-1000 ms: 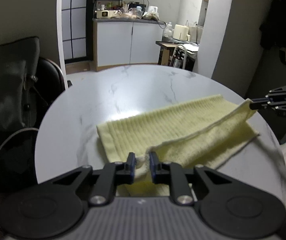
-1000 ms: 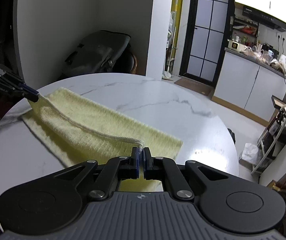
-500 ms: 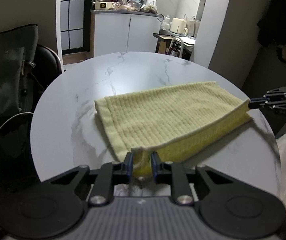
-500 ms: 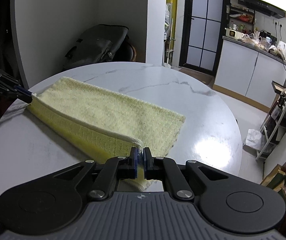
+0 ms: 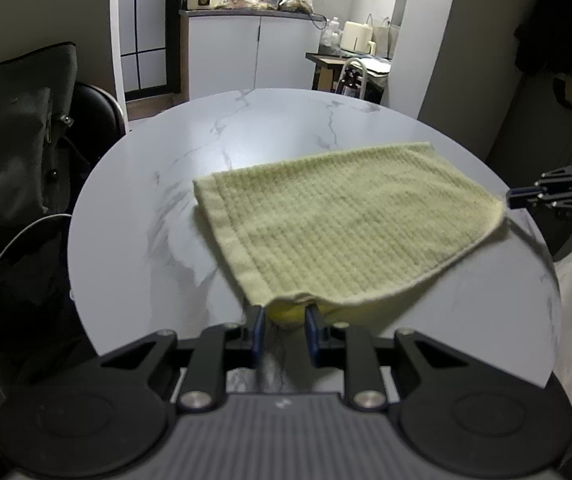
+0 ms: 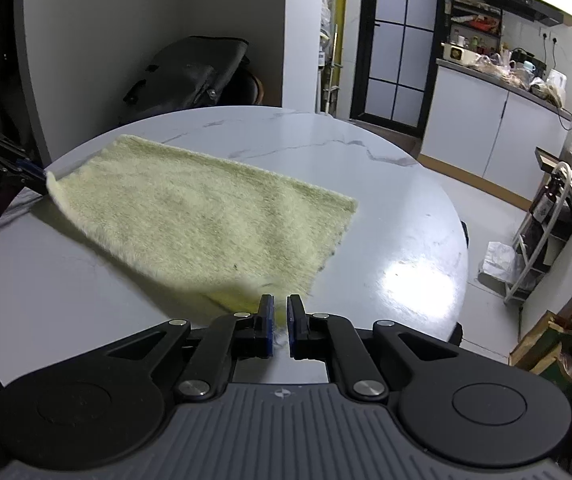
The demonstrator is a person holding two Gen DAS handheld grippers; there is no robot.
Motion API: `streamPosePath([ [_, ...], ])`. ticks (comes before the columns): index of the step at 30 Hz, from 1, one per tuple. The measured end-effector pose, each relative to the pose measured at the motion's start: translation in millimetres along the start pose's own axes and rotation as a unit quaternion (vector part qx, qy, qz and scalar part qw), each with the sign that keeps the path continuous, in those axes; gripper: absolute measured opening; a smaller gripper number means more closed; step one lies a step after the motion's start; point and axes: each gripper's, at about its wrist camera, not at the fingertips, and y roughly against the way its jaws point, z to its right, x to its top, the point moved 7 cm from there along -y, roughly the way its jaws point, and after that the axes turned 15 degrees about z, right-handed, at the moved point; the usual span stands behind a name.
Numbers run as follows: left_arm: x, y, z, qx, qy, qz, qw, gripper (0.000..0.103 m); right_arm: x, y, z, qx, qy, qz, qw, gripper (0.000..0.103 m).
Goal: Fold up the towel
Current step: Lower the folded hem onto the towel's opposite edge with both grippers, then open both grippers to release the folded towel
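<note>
Yellow towel [image 5: 346,224] lies folded in half on the round marble counter [image 5: 158,208], top layer draped over the bottom. Near corner sits right at the left gripper [image 5: 284,330] – fingers apart w/ a clear gap, cloth edge just ahead. Opposite corner is by the right gripper [image 6: 280,322] – fingers narrowly apart, towel tip between them, can't tell if pinched.

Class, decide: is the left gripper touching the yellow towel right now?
Cannot tell. In the left wrist view, the left gripper stands open and the towel edge lies between its fingers, blurred.
</note>
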Motion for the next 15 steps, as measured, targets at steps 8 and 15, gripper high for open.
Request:
streamPosePath([
  [8, -3.1, 8.3, -4.6, 0.016, -0.005, -0.010, 0.9998, 0.028, -1.7, 2.7, -0.1, 0.003, 0.004, -0.001, 1.000, 0.007],
  [15, -2.6, 14.8, -12.0, 0.035, -0.006, -0.014, 0.9993, 0.028, 0.7, 1.3, 8.5, -0.002, -0.005, 0.003, 1.000, 0.007],
])
